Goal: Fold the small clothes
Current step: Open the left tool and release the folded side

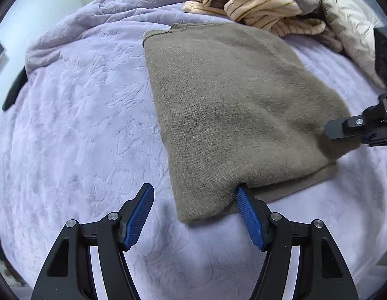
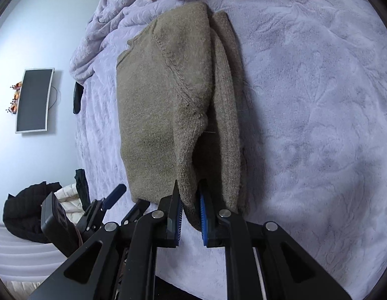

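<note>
Lilac embossed blanket (image 1: 76,115), pale walls (image 2: 23,25)

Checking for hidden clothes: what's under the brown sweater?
Under the brown sweater only the lilac blanket shows around its edges; whatever lies beneath its folded layers is covered.

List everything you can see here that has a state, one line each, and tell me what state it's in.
Olive sweater: folded, lying flat on the bed, near edge lifted.
Left gripper: open, one finger tucked under the sweater's near corner.
Right gripper: shut on the sweater's near edge.
Striped garment: crumpled, unfolded, beyond the sweater.
Lilac blanket: spread over the bed, bunched at the far side.
Wall screen: dark.
</note>
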Available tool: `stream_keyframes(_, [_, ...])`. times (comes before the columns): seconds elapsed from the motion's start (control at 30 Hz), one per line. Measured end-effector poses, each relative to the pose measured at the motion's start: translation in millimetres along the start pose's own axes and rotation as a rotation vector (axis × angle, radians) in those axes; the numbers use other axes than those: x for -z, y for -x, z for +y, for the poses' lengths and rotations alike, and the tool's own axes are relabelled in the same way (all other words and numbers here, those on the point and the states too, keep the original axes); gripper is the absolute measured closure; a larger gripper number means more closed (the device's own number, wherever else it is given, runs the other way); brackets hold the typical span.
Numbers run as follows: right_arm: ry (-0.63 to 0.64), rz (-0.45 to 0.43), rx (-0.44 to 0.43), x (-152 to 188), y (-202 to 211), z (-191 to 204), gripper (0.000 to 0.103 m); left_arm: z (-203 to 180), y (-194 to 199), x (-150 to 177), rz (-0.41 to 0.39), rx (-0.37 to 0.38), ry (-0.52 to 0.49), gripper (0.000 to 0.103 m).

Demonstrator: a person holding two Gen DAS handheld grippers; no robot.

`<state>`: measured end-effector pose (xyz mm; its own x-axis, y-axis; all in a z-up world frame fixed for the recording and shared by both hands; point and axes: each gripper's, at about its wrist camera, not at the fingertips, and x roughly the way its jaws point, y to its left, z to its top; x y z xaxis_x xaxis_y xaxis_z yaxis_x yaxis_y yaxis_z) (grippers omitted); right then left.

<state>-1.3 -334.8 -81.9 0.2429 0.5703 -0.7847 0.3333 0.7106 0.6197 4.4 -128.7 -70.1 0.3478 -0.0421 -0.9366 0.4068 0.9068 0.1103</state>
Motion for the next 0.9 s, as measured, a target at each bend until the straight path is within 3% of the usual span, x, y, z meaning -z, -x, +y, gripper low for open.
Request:
stream_keyframes(0.07, [-0.015, 0.009, -0.011, 0.0, -1.3, 0.3, 0.090, 1.7, 0.9, -1.9, -0.018, -0.058, 0.006, 0.034])
stream_keyframes(0.17, [0.010, -0.006, -0.090, 1.3, 10.7, 13.8, 0.091, 27.5, 19.7, 0.3, -0.092, -0.054, 0.169, 0.034])
stream_keyframes(0.23, [0.052, -0.012, -0.121, 4.1, 19.4, 25.8, 0.091, 45.8, 21.3, 5.0, -0.086, -0.045, 0.262, 0.034])
stream_keyframes(0.33, [0.076, 0.020, -0.063, 11.5, 11.7, 23.0, 0.091, 60.9, 7.4, 16.7, -0.026, -0.010, 0.339, 0.034])
stream_keyframes(0.43, [0.032, 0.073, 0.066, 21.2, -15.3, -7.0, 0.092, 61.6, -0.9, 30.0, 0.016, 0.003, 0.347, 0.034])
stream_keyframes(0.57, [-0.059, 0.070, 0.078, 30.6, -23.2, -36.3, 0.091, 65.1, 8.9, 49.5, 0.073, 0.007, 0.348, 0.034])
stream_keyframes(0.67, [-0.037, 0.052, 0.119, 35.3, -11.0, -31.8, 0.081, 75.9, 28.1, 55.2, 0.063, 0.028, 0.340, 0.034])
stream_keyframes(0.77, [0.018, 0.043, 0.225, 38.2, 2.3, -20.6, 0.079, 84.4, 47.6, 44.8, 0.016, 0.060, 0.332, 0.034])
stream_keyframes(0.9, [0.027, -0.026, 0.179, 32.9, 17.8, -1.4, 0.079, 80.5, 44.6, 15.4, -0.018, 0.119, 0.293, 0.034])
